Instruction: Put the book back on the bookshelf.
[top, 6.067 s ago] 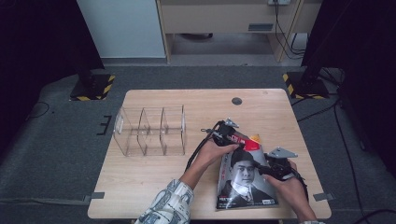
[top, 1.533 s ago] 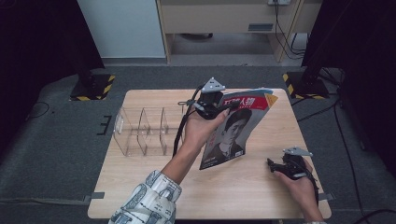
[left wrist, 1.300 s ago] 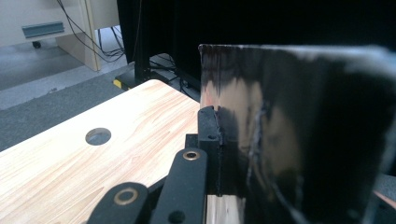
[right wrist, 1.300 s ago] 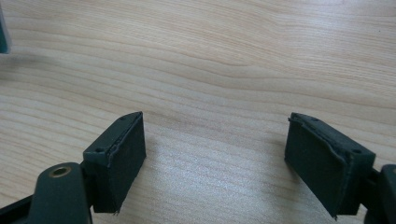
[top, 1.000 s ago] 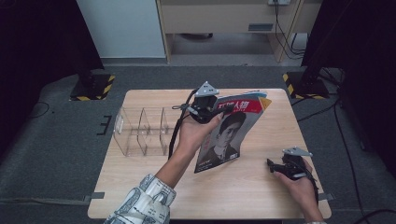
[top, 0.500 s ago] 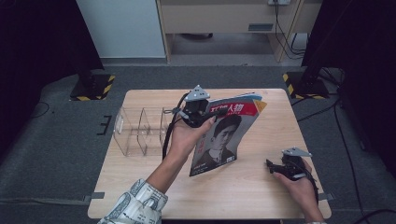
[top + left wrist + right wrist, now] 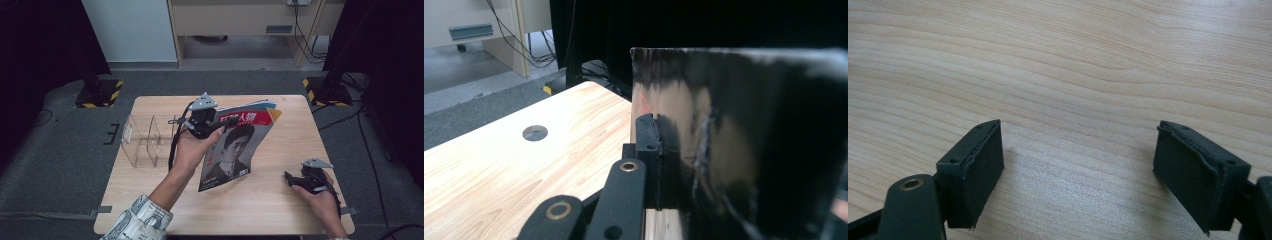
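Note:
A magazine (image 7: pixel 235 145) with a portrait cover and a red title band hangs tilted above the middle of the table, its lower corner near the wood. My left gripper (image 7: pixel 219 121) is shut on its upper left edge. In the left gripper view one black jaw presses on the glossy dark magazine (image 7: pixel 749 150), which hides the other jaw of the left gripper (image 7: pixel 665 147). My right gripper (image 7: pixel 290 178) rests low at the table's right front, apart from the magazine. The right gripper (image 7: pixel 1078 165) stands open over bare wood with nothing between its pads.
A clear acrylic divider rack (image 7: pixel 147 140) stands on the left part of the wooden table (image 7: pixel 270 210), just left of the held magazine. A round hole (image 7: pixel 535 132) sits in the tabletop near its far edge. Dark stands and cables lie on the floor beyond.
My left gripper has carried the magazine leftward, closer to the clear rack. The right gripper has stayed where it was, open.

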Demonstrator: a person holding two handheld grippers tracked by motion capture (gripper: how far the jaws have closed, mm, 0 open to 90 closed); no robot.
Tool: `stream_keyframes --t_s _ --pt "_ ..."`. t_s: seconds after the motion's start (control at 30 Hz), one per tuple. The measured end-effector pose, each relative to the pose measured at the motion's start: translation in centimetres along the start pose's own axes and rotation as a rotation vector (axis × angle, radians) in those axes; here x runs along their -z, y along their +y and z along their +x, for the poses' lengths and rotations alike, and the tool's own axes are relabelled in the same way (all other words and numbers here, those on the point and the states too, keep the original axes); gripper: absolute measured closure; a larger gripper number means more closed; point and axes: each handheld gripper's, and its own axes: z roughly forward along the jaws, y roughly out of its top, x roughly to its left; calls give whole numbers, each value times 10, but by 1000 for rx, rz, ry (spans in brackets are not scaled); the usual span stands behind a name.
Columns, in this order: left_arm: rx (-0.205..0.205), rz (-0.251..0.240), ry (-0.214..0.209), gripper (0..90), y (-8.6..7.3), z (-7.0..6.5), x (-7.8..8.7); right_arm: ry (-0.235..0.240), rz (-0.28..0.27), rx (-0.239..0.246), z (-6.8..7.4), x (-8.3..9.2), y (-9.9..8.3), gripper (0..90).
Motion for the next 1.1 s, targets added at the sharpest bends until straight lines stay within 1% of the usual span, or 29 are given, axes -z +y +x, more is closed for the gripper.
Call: stream_keyframes --t_s 0.23,0.27,0.5,0.7,0.83,1.1 --pt "4 -5 -6 863 -3 0 10 6 1 7 0 0 0 203" --pt "-1 -5 -3 863 -5 1 12 6 1 7 0 0 0 203" --pt "1 -7 2 863 -9 4 13 6 1 7 0 0 0 203" --pt "-1 -11 -1 863 -10 5 20 6 1 8 0 0 0 203" --pt "7 -23 -9 863 -12 7 25 6 1 7 0 0 0 203" --pt "13 -33 -10 863 -15 6 35 6 1 7 0 0 0 203"
